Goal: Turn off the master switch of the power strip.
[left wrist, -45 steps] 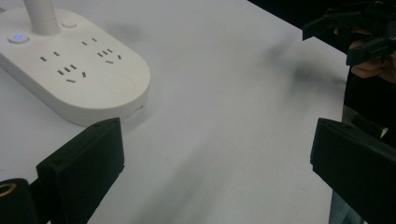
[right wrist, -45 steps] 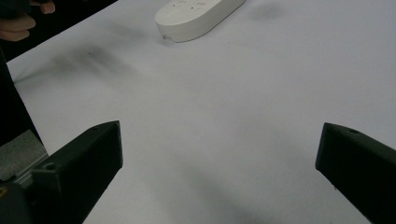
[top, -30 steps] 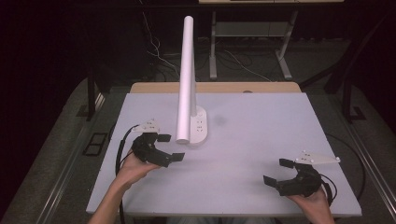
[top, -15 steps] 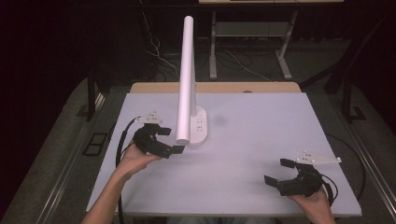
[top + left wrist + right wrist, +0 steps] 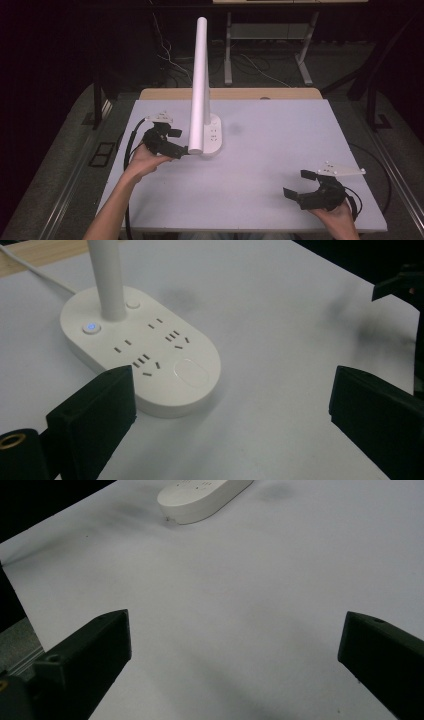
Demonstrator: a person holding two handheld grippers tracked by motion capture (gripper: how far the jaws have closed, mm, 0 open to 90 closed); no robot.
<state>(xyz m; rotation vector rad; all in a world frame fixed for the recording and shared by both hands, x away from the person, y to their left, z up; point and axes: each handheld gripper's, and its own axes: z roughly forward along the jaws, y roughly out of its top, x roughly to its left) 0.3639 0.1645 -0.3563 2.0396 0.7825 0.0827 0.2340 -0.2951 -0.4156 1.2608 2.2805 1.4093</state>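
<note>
Left tool [image 5: 176, 141], jaws spread, nears the white oval plastic lamp base [image 5: 145, 355] at frame centre-left; approach level, straddling its rounded end squarely.

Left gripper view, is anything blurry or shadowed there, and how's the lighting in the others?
Left gripper view: lamp base sharp, its blue button lit, near jaws soft, a smudgy shadow beyond. High view: table evenly lit, surroundings dark. Right gripper view: jaws blurred, faint shadows.
</note>
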